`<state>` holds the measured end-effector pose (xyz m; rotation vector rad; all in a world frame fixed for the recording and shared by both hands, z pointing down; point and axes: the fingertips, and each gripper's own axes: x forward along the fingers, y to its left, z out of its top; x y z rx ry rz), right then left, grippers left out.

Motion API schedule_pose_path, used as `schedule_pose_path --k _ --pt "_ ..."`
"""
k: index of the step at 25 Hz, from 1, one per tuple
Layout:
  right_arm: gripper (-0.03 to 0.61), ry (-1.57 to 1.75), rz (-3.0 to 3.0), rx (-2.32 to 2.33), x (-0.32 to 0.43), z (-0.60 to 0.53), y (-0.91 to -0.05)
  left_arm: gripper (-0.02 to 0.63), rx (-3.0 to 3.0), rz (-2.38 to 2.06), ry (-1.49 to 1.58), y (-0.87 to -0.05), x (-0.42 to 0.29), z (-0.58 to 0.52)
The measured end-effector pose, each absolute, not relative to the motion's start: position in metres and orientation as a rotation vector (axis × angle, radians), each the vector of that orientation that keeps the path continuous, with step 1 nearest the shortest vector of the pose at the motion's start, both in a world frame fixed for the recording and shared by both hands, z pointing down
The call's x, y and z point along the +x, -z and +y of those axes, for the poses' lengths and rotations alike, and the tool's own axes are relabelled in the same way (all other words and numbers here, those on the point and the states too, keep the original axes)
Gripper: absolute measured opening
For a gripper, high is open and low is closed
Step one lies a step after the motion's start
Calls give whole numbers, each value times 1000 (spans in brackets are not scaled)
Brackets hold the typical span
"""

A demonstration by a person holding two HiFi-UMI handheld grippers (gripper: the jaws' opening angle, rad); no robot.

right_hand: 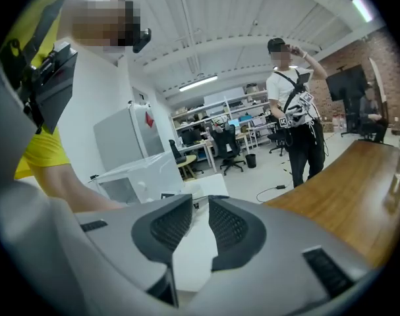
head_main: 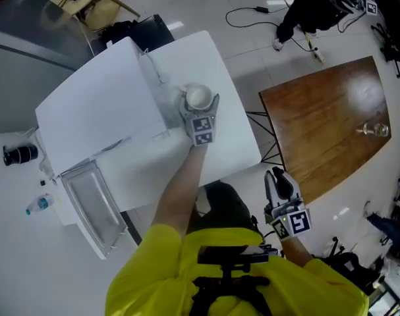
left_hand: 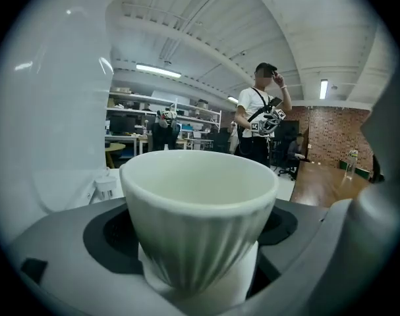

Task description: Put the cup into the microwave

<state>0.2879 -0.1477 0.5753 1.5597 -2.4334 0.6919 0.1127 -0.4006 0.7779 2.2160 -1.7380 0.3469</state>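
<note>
A white ribbed cup [head_main: 198, 97] stands on the white table [head_main: 226, 71], close to the right side of the white microwave [head_main: 101, 104]. The microwave's glass door [head_main: 91, 199] hangs open at the lower left. My left gripper [head_main: 200, 107] reaches around the cup. In the left gripper view the cup [left_hand: 200, 216] fills the space between the wide-set jaws, and no firm press of the pads shows. My right gripper [head_main: 279, 184] hangs low off the table's near right corner, its pads [right_hand: 173, 226] a narrow gap apart with nothing between them.
A brown wooden table [head_main: 331, 124] with a clear bottle [head_main: 374, 130] stands to the right. A person [head_main: 318, 5] stands at the far right, near cables on the floor [head_main: 252, 12]. A water bottle [head_main: 40, 205] and a black object [head_main: 20, 154] lie on the floor at the left.
</note>
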Motion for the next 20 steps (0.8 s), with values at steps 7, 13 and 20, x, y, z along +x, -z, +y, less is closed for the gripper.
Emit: schedule_pose_path --k 7,13,20 --pt "83 -685 -2472 1523 276 -142 -574 465 2289 -1646 -385 -773 124 -364" --pt "83 -641 -2523 1406 244 -149 -565 463 2358 -1512 -326 -740 134 -239" --pt "81 -647 -2639 1121 146 -151 -564 463 2208 -1714 -300 -697 -10 -139"
